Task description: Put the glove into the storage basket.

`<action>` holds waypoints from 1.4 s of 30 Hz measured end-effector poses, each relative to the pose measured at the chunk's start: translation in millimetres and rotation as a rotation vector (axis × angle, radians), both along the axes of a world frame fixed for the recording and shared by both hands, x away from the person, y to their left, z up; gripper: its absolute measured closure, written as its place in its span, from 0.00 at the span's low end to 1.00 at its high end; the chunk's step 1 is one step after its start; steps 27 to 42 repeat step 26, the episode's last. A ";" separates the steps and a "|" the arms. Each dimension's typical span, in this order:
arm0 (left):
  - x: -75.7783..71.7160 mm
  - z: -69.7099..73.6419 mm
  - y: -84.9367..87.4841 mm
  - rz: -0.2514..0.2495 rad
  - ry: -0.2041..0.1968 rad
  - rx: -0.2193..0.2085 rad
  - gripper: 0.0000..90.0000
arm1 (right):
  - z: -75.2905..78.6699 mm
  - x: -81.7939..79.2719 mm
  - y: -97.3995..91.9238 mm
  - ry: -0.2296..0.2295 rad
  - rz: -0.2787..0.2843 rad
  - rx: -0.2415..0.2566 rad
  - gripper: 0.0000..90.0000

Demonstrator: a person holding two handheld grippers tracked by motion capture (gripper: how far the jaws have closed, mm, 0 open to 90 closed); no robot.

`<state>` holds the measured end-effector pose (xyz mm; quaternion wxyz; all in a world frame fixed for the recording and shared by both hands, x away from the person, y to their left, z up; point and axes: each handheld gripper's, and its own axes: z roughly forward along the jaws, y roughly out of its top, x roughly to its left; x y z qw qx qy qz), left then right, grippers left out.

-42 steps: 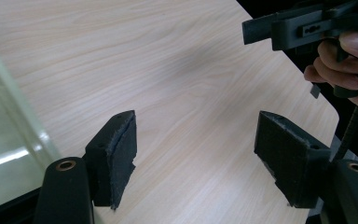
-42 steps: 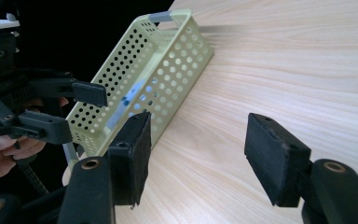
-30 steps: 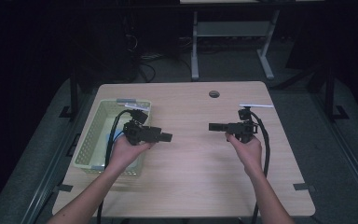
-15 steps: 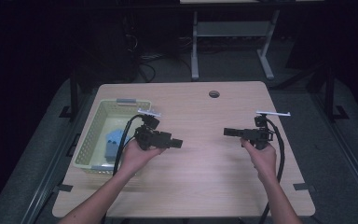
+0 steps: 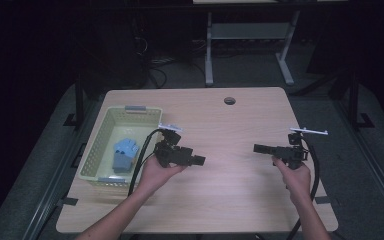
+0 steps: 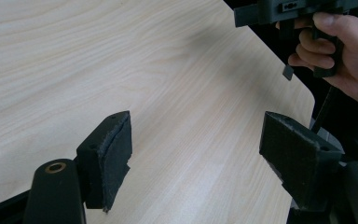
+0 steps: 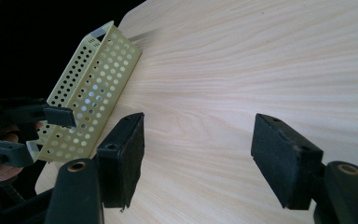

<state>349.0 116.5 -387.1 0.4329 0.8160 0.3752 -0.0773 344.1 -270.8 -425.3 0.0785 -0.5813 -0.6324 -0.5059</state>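
The left gripper (image 5: 200,161) hovers over the middle-left of the table (image 5: 220,200), just beside the basket's right wall. Its long axis runs nearly level across the table, jaws pointing toward the right side of the high view. The right gripper (image 5: 258,148) hangs over the right half of the table with its long axis in the same line but reversed, jaws pointing back at the left one, so the two face each other with bare wood between them.

Both are released. In the left gripper view the two black pads (image 6: 109,158) stand well apart with only table grain between them, and in the right gripper view the pads (image 7: 121,154) stand just as wide over empty wood. The jaws of both have just been opening, and nothing lies between either pair.

Counted: two grippers, one in each hand (image 5: 159,172), each with one cable trailing toward the near edge; one pale yellow perforated basket (image 5: 97,145) at the table's left edge; one blue thing (image 5: 124,155) lying inside it (a folded cloth or block, too small to tell which).

Farther out, a round hole (image 5: 229,100) sits in the tabletop near the far edge, and a light metal frame (image 5: 210,55) stands on the dark floor beyond. Nothing stands between the two grippers.
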 end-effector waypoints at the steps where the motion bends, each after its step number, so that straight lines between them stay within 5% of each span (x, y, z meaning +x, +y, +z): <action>1: -0.6 -1.1 -1.0 -0.002 0.000 -0.001 0.28 | -1.6 -1.7 -2.7 0.003 -0.005 0.002 0.38; 25: -28.9 -36.0 -18.6 -0.033 0.010 -0.043 0.28 | -26.9 -34.5 -23.0 0.029 0.009 -0.019 0.34; 42: -28.9 -36.0 -18.6 -0.033 0.010 -0.043 0.28 | -26.9 -34.5 -23.0 0.029 0.009 -0.019 0.34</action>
